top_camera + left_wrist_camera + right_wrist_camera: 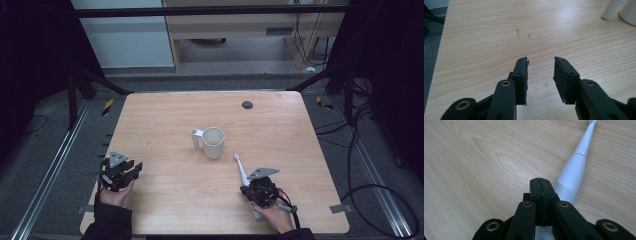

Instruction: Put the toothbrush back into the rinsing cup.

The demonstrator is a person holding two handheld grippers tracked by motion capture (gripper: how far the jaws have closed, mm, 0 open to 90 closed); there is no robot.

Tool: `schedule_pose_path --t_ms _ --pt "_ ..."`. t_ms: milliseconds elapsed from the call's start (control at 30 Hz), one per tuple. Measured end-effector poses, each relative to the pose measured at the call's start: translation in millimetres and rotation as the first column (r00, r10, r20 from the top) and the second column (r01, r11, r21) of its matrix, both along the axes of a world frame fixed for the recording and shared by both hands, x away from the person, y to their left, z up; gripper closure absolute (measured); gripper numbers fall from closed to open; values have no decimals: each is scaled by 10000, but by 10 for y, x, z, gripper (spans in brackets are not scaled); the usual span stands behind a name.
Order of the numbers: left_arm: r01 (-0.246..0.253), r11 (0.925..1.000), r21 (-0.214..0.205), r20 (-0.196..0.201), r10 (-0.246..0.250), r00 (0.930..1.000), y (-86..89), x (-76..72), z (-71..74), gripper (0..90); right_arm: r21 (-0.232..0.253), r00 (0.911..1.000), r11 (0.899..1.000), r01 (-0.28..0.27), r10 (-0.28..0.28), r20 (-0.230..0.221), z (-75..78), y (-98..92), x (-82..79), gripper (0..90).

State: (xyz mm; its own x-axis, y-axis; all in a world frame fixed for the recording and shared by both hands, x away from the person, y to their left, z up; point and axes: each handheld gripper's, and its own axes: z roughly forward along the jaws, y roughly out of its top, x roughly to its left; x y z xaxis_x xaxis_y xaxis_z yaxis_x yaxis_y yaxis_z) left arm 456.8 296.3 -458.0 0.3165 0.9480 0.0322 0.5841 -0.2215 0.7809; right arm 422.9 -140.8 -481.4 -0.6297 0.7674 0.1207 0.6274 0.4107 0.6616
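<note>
Toothbrush (243, 172), an electric one with a slim white neck widening into a white handle, lies flat on the table (165, 120) at about five o'clock from its middle, head pointing toward the cup. The right gripper (249, 191) rests just beside the handle, jaws pressed together on nothing. The left gripper (134, 170), at eight o'clock, holds its jaws apart over bare wood. A white handled cup (212, 142) stands upright near the centre. Light wood lies free all round; dark floor and cables surround the table.
</note>
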Motion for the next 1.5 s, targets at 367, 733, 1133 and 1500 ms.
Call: schedule_pose_path --t_ms 367,733,1133,1500 --pt "38 10000 27 -14 -38 10000 -6 1 -2 631 -31 10000 10000 58 -58 -68 -1 -29 -22 900" --pt "118 9999 3 -33 -118 9999 -11 11 -11 617 285 9996 9993 237 -240 128 121 -41 -9 877" --pt "287 9991 305 -132 -283 9995 -35 39 -49 561 182 9906 9918 1267 -1275 505 438 -169 126 813" --pt "357 9977 575 -162 -348 9993 -51 65 -84 503 -326 9915 9911 1293 -1297 -114 522 -90 291 670"
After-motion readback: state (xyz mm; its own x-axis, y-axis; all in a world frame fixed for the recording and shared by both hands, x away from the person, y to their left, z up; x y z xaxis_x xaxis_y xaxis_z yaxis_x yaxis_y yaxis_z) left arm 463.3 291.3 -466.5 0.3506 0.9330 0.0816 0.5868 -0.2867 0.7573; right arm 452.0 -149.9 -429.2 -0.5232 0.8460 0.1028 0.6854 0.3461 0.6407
